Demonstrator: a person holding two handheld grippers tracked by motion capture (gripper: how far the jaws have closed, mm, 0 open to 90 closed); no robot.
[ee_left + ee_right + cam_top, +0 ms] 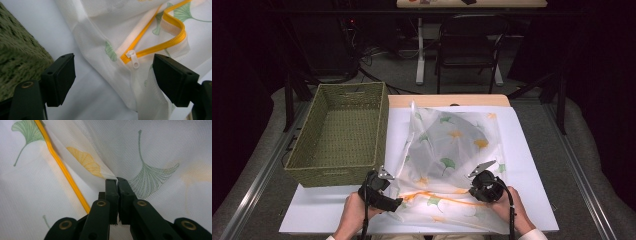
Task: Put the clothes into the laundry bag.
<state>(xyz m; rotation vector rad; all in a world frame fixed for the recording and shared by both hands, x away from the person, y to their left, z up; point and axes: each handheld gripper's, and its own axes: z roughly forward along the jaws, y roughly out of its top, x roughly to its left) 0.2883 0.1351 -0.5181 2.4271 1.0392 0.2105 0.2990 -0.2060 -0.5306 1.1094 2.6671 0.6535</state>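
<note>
A white mesh bag point(452, 145) printed with green and orange leaves lies puffed up on the white sheet point(322, 205). Its orange zipper point(432, 196) runs along the near edge. My left gripper point(384, 176) sits at the bag's near left corner. In the left gripper view it point(113, 67) is open, with the white zipper pull point(133, 58) and the mesh point(100, 30) lying beyond the gap between its jaws, untouched. My right gripper point(482, 169) is at the bag's near right. In the right gripper view it point(117, 180) is shut on a pinch of the mesh point(162, 150), beside the zipper point(62, 170).
A green woven basket point(332, 176) stands at the left of the sheet, close to my left gripper, and its wall point(17, 50) shows in the left gripper view. A black chair point(467, 45) and a desk leg stand beyond the table's far edge.
</note>
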